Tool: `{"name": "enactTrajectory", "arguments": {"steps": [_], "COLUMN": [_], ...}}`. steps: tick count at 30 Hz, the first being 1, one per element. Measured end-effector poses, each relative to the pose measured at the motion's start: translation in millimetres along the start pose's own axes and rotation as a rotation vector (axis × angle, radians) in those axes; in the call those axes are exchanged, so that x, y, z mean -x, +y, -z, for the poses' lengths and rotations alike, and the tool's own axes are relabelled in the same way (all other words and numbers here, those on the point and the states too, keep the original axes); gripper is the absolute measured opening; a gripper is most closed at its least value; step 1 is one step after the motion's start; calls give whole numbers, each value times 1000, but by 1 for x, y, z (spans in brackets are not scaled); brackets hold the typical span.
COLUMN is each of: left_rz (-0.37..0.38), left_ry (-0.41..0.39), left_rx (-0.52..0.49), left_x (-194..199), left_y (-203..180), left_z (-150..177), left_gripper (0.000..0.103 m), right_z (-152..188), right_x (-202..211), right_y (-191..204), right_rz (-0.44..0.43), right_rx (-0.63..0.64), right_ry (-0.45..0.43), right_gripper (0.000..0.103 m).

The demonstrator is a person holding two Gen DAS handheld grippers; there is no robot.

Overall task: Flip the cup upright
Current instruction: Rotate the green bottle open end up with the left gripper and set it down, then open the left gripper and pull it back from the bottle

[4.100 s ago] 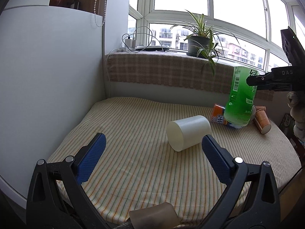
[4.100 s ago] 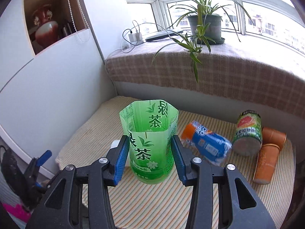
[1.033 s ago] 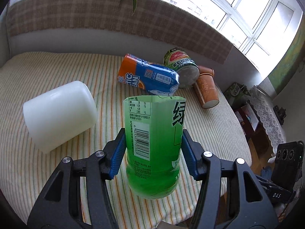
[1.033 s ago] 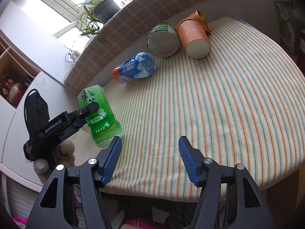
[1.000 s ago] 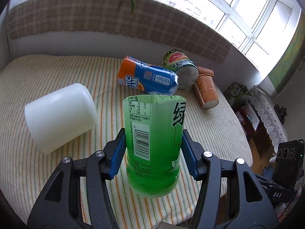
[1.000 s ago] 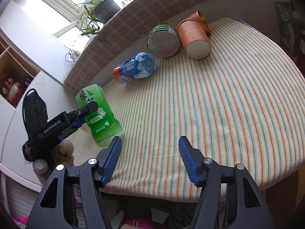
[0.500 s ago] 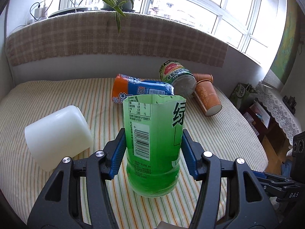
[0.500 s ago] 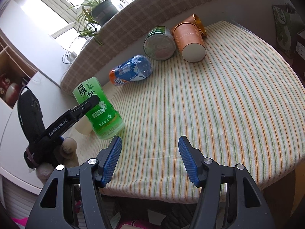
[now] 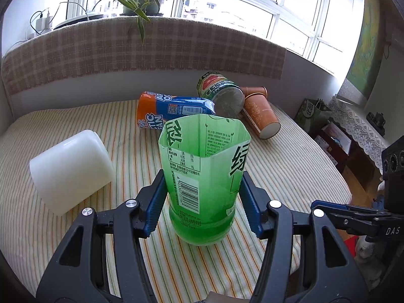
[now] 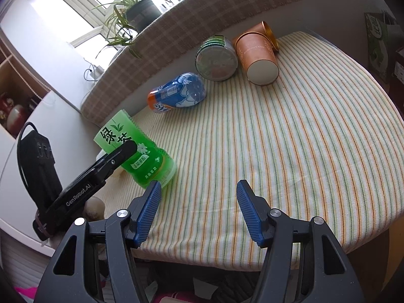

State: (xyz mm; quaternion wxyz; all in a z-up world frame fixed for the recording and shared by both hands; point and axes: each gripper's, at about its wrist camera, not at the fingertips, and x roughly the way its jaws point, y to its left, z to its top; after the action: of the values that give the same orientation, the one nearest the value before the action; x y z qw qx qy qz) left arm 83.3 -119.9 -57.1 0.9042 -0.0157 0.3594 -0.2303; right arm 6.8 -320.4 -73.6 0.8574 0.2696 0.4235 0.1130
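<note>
Green see-through cup (image 9: 204, 176) stands upright, open-topped, between left tongs (image 9: 202, 210).

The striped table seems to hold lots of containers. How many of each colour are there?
Green: 2, the cut-off green plastic bottle cup standing upright and the green tin can on its side.
White: 1, the white plastic cup, lying down.
Blue and orange: 1, the blue-and-orange bottle cup, lying down.
Copper-brown: 2, the paper cups, lying down.
Total: 6.

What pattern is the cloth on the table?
The tablecloth has thin orange and green stripes on cream, clearest in the right wrist view.
</note>
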Motion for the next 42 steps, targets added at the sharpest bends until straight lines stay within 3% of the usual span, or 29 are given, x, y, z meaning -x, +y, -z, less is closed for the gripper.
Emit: {"name": "enactTrajectory", "arguments": {"steps": [4,6,12,15,25,27,29,36,42], "left_rz": [22,31,48,50,51,42,32,-16,-131], "left_ry": [15,29,43,44,71,71,60,18,-117], "left_rx": [0,7,8,0,-2,-4,-11,1,21], "left_x": [3,2,5,7,15,19,25,51,86], "left_y": [-1,0,-1,-2,2,3,4,14,23], "left_z": [4,6,11,13,25,29,33,46,46], "left_gripper": [59,67,69,78,80,86,90,90,92], "right_z": [0,0,2,2,5,6,7,12,18], "right_x": [0,0,2,3,8,9,10,20,31], "right_y": [2,2,3,4,14,17,22,45,63], "right_rz": [1,2,1,1,9,21,35,152,232], "right_rx": [5,5,8,10,48,68,90,223,305], "right_ry": [-1,-3,-7,-8,-27,-39,-59,-164,-282], "right_gripper": [61,61,61,61,61,61,61,61,71]}}
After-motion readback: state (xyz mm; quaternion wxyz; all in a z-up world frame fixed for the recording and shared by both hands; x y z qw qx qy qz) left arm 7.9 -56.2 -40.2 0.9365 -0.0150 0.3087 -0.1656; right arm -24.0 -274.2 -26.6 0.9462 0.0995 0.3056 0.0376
